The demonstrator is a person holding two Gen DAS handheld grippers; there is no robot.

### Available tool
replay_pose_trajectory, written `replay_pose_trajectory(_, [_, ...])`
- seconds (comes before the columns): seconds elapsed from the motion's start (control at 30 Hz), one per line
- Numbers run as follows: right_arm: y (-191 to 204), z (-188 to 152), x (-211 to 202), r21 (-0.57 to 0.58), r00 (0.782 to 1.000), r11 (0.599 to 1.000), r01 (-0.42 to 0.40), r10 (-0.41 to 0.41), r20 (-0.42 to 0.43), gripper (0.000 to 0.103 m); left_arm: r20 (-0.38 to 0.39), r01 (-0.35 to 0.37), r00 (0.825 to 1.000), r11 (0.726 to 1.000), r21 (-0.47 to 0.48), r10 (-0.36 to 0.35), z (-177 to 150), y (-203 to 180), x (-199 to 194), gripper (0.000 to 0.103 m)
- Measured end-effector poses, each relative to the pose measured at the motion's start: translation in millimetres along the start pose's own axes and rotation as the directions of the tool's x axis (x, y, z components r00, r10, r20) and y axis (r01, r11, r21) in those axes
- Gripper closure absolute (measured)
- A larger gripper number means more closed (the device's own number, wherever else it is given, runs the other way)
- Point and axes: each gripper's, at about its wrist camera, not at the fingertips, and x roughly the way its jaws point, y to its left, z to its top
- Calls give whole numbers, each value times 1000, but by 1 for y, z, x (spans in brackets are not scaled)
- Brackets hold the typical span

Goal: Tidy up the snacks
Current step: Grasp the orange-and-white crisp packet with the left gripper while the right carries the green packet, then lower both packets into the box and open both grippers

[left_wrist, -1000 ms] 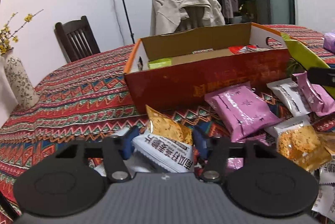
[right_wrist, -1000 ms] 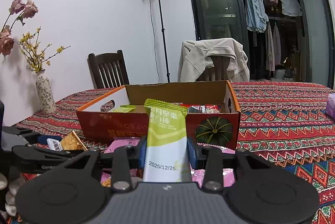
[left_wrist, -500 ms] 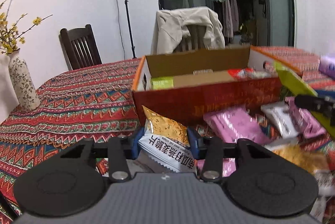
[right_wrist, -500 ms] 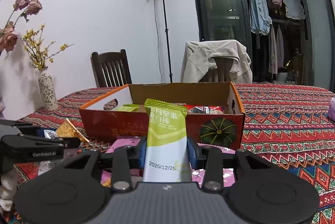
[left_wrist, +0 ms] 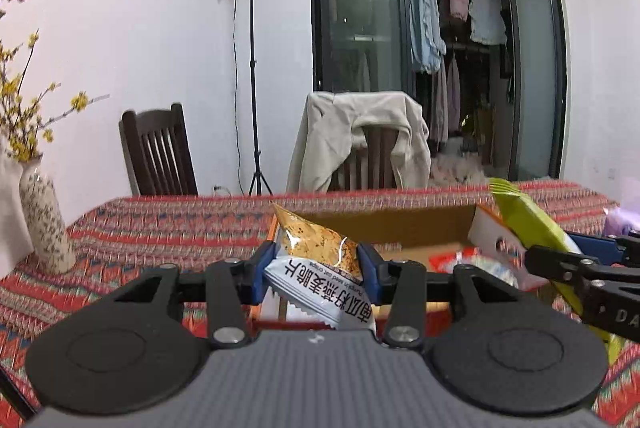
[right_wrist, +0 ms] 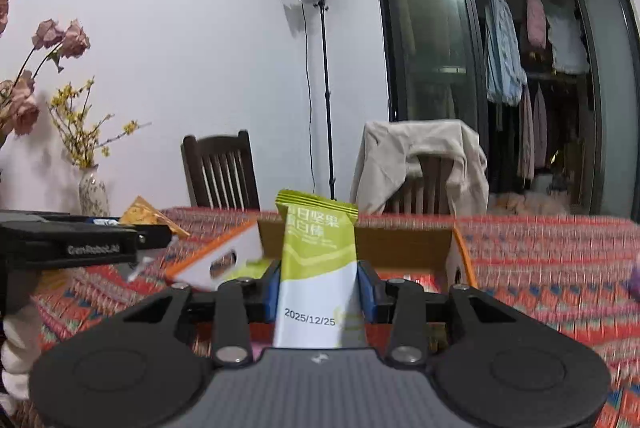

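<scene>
Left gripper (left_wrist: 316, 270) clamps orange-white crisps packet (left_wrist: 320, 268), print "Pumpkin seed oat crisps". Right gripper (right_wrist: 319, 294) pinches green-white nut bar (right_wrist: 318, 268), stamped "2025/12/25". Both packets held above open cardboard box (right_wrist: 404, 242) on patterned tablecloth (right_wrist: 540, 260).

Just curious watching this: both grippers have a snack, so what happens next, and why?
Probably carry both forward over the open box and drop them in: the left gripper grips an orange packet, the right gripper a green bar, both raised just short of it.

Orange-white snack packet (left_wrist: 316, 260) and upright green-white bar (right_wrist: 318, 268) before open cardboard box (right_wrist: 400, 242)
</scene>
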Motion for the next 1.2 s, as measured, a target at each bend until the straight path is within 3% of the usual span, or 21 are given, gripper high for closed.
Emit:
replay_pose_trajectory(0.37, [-12, 42, 75, 47, 997, 996, 79, -78, -6, 65, 26, -54, 998, 993, -101, 57, 41, 0, 59, 58])
replay_pose_trajectory(0.47, [-20, 39, 93, 78, 995, 992, 95, -94, -19, 65, 15, -88, 996, 989, -119, 90, 35, 4, 79, 58])
replay_pose_trajectory(0.7, [-36, 20, 114, 97, 996, 992, 81, -76, -55, 65, -45, -88, 996, 989, -118, 83, 11, 8, 115, 58])
replay_pose_trajectory(0.93, [-32, 8, 129, 60, 991, 994, 94, -88, -98, 65, -61, -74, 996, 992, -104, 68, -3, 5, 122, 56])
replay_pose_trajectory(0.97, [-32, 7, 129, 62, 990, 993, 98, -91, -106, 63, -57, -68, 996, 992, -111, 62, -5, 6, 120, 49])
replay_pose_trajectory(1.0, [-33, 7, 129, 71, 989, 992, 104, -96, -108, 63, -52, -57, 997, 991, -118, 52, -6, 8, 118, 31])
replay_pose_trajectory(1.03, [-35, 6, 128, 80, 990, 992, 100, -91, -111, 52, -43, -55, 998, 990, -127, 50, -7, 9, 115, 20])
replay_pose_trajectory(1.07, [-36, 6, 126, 91, 990, 991, 96, -85, -113, 28, -34, -60, 998, 988, -139, 56, -8, 9, 113, 1])
replay_pose_trajectory(1.13, [-39, 5, 122, 114, 992, 989, 92, -81, -99, 0, -4, -63, 998, 985, -159, 64, -9, 12, 108, 0])
replay_pose_trajectory(1.2, [-40, 5, 119, 119, 992, 988, 97, -86, -93, 0, 3, -52, 999, 985, -167, 53, -9, 13, 105, 0])
